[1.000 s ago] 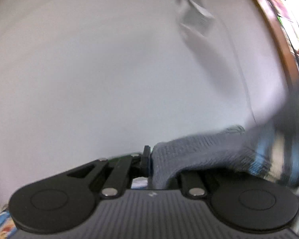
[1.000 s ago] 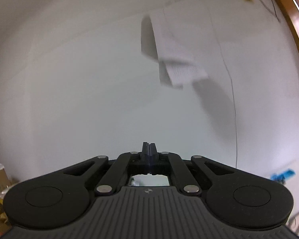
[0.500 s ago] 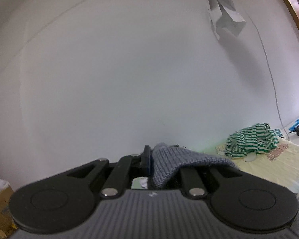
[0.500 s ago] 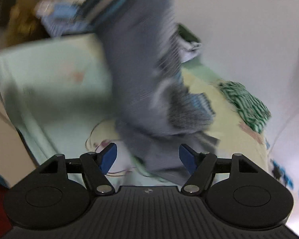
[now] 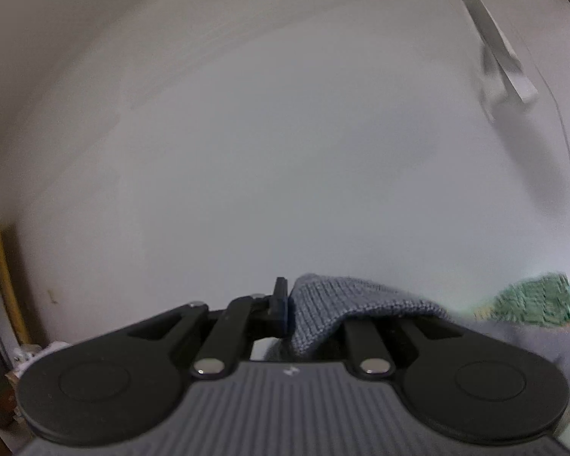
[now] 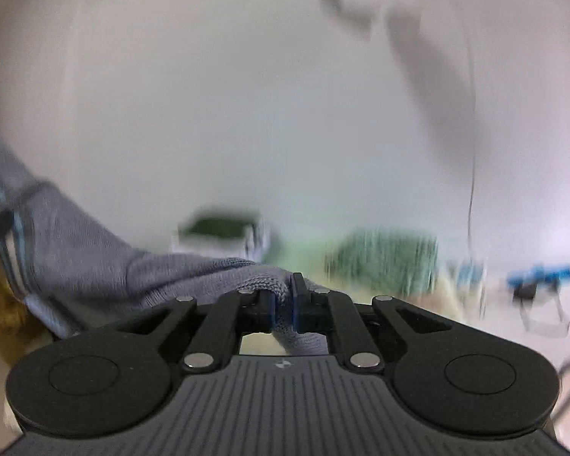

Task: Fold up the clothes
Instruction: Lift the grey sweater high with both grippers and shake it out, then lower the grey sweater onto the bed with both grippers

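Low in each frame, the left claw pinches and the right claw is closing on the soft, light grey-blue knitted garment, which sags limply between them, so edges look best to grip, with a green striped cloth beyond.

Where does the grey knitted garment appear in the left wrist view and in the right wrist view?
Left wrist: grey knitted garment at lower centre, pinched in the left gripper, draping right.
Right wrist: garment from left edge to lower centre, between the closing right gripper jaws.
Shared landmark: green striped clothing.
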